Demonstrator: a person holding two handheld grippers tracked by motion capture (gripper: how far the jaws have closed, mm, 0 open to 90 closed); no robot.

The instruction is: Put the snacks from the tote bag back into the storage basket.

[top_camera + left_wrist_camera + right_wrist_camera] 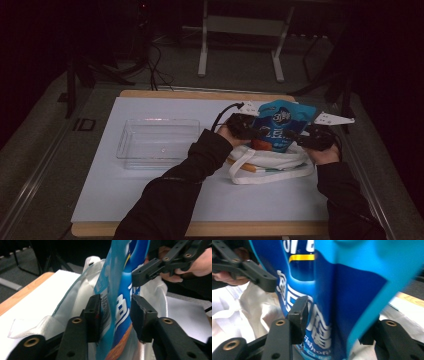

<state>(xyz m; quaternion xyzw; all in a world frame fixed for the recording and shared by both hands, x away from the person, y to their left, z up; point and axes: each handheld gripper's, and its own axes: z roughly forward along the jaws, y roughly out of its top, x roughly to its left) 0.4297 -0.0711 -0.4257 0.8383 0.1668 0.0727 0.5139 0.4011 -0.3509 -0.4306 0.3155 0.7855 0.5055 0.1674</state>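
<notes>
A blue snack bag stands upright, its lower part inside a white cloth tote bag on the white mat. My left gripper is at the snack bag's left side and my right gripper at its right. In the left gripper view the snack bag runs between the jaws of the left gripper, and both pads press on it. In the right gripper view the right gripper holds the snack bag too, and the bag hides its right jaw. The tote bag gapes open below.
An empty clear plastic tray lies on the white mat, left of the person's left sleeve. An orange and white object pokes out from under the tote. The wooden table edge runs along the front.
</notes>
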